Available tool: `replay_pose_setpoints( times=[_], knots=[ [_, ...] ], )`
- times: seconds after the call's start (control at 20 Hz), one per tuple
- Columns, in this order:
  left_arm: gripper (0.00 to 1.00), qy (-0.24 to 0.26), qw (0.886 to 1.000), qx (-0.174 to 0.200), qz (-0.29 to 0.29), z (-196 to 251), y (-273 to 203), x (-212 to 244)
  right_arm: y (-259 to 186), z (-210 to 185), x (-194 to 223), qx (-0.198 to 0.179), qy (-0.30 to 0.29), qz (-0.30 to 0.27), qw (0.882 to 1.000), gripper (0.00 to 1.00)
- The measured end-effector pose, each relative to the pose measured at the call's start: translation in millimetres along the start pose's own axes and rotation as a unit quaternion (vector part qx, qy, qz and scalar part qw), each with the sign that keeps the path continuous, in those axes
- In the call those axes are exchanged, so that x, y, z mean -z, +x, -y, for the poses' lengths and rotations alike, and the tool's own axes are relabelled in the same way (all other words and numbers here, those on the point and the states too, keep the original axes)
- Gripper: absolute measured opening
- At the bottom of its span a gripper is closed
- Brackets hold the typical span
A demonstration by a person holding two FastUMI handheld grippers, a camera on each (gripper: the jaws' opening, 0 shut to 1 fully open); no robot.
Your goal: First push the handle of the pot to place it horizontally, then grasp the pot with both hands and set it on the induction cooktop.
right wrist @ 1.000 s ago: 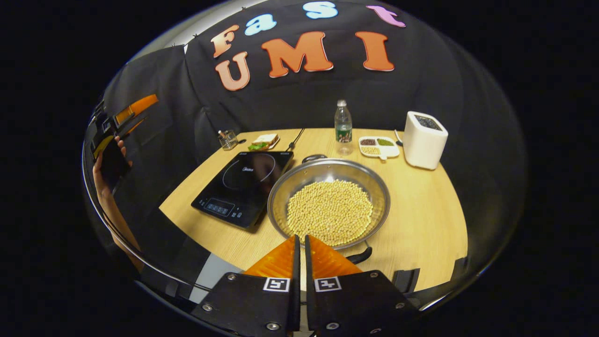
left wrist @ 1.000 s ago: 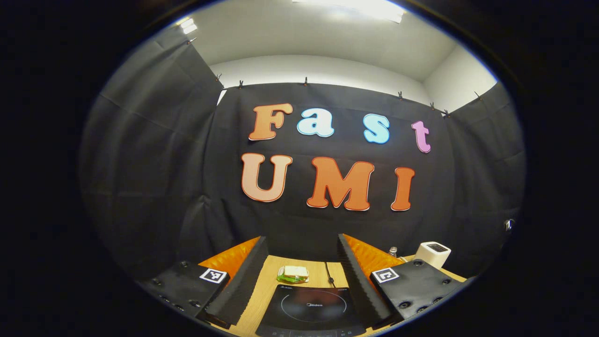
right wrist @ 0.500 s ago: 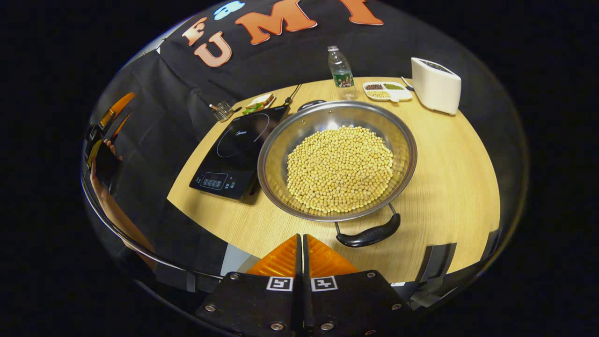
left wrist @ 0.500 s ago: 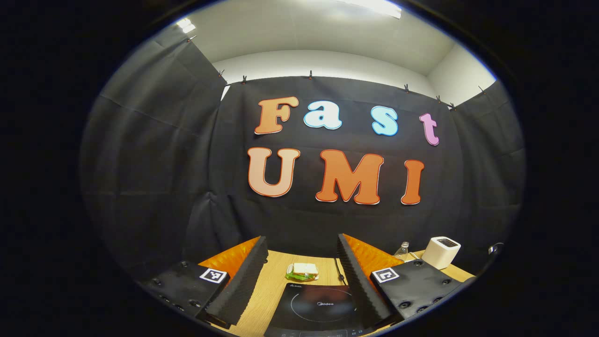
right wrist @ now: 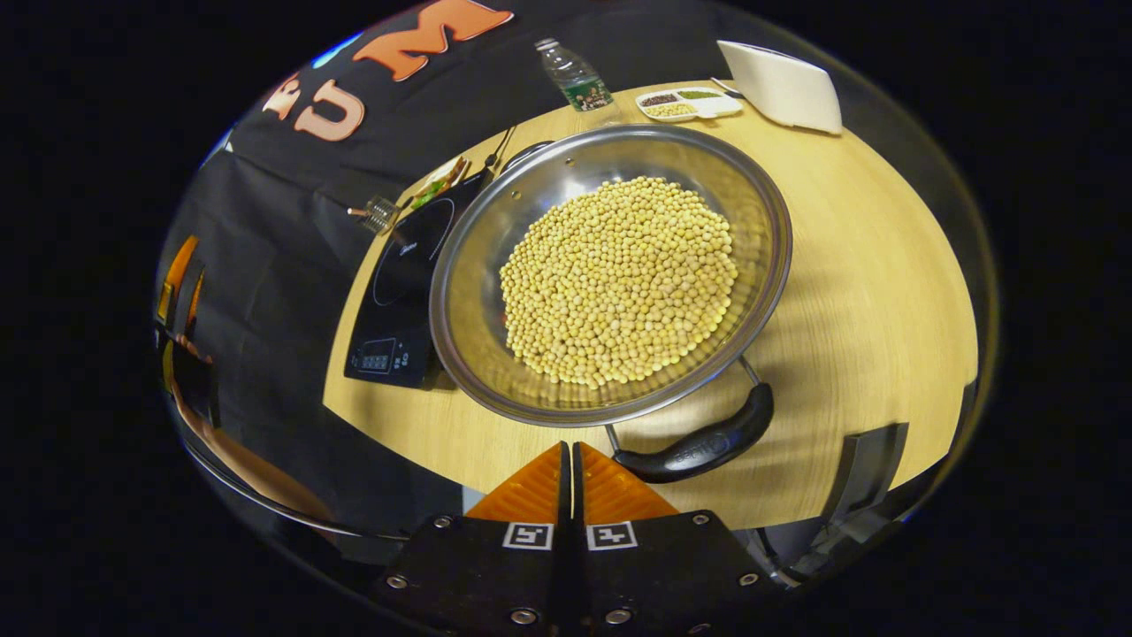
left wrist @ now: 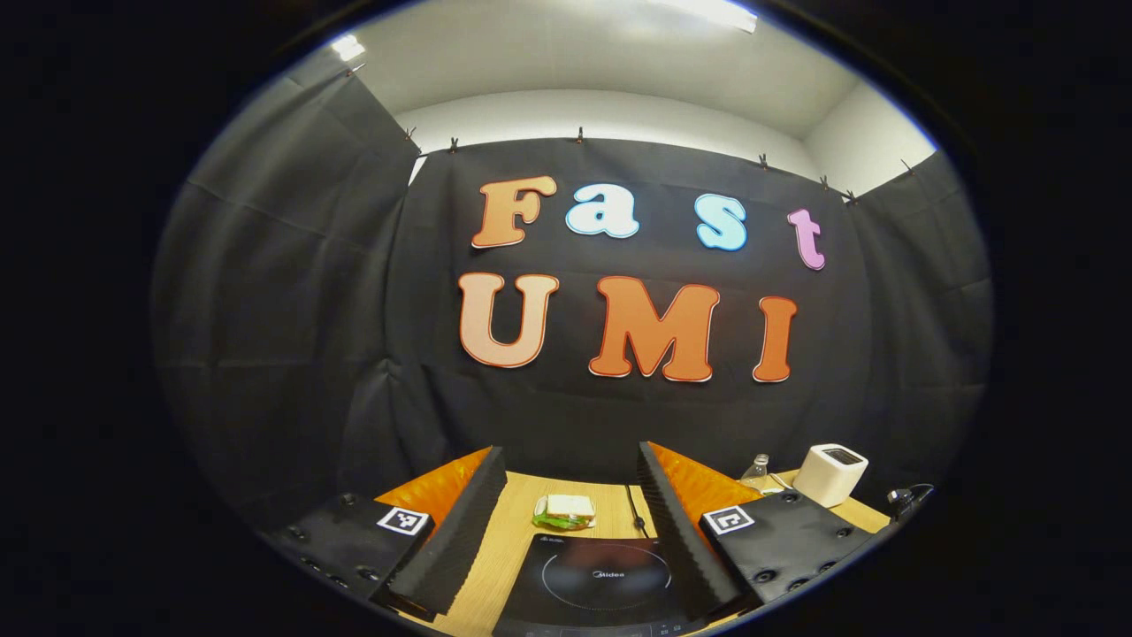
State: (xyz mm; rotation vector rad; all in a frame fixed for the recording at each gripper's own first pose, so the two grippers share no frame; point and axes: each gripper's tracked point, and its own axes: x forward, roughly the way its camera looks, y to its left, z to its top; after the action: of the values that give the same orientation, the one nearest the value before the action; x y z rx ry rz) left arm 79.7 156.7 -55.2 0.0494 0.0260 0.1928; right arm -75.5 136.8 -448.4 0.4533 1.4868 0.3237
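One pot [right wrist: 478, 292] of yellow beans [right wrist: 619, 279] on the desk [right wrist: 875, 265], centre of the right gripper view. One black handle [right wrist: 699, 447] at the rim's 5 o'clock, lying slantwise; a second, half hidden, at 11 o'clock. One cooktop [right wrist: 398, 283] touching or just beside the pot at 9 o'clock, bare. Right gripper [right wrist: 570, 469] at 6 o'clock, just short of the near handle, jaws pressed together, holding nothing. Left gripper [left wrist: 570, 518] raised at the cooktop's near side, jaws spread wide, empty. Beyond, at 12 to 1 o'clock: one bottle [right wrist: 575, 78], one divided dish [right wrist: 685, 103], one white box [right wrist: 783, 84]. One sandwich [left wrist: 563, 511] behind the cooktop.
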Motion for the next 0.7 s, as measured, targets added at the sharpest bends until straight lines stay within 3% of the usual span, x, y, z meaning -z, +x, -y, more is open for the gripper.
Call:
replay_pose_setpoints(
  times=[0.2, 0.7],
  knots=[
    [0.97, 0.001, 1.0, 0.006, -0.006, 9, 5, 4, -5, 8, -14, -0.007, 0.027, 0.019, 0.999, 0.0],
    [0.97, 0.015, 1.0, 0.018, -0.019, 33, 7, 14, -11, 52, -40, 0.063, -0.015, 0.044, 0.997, 0.0]
  ],
)
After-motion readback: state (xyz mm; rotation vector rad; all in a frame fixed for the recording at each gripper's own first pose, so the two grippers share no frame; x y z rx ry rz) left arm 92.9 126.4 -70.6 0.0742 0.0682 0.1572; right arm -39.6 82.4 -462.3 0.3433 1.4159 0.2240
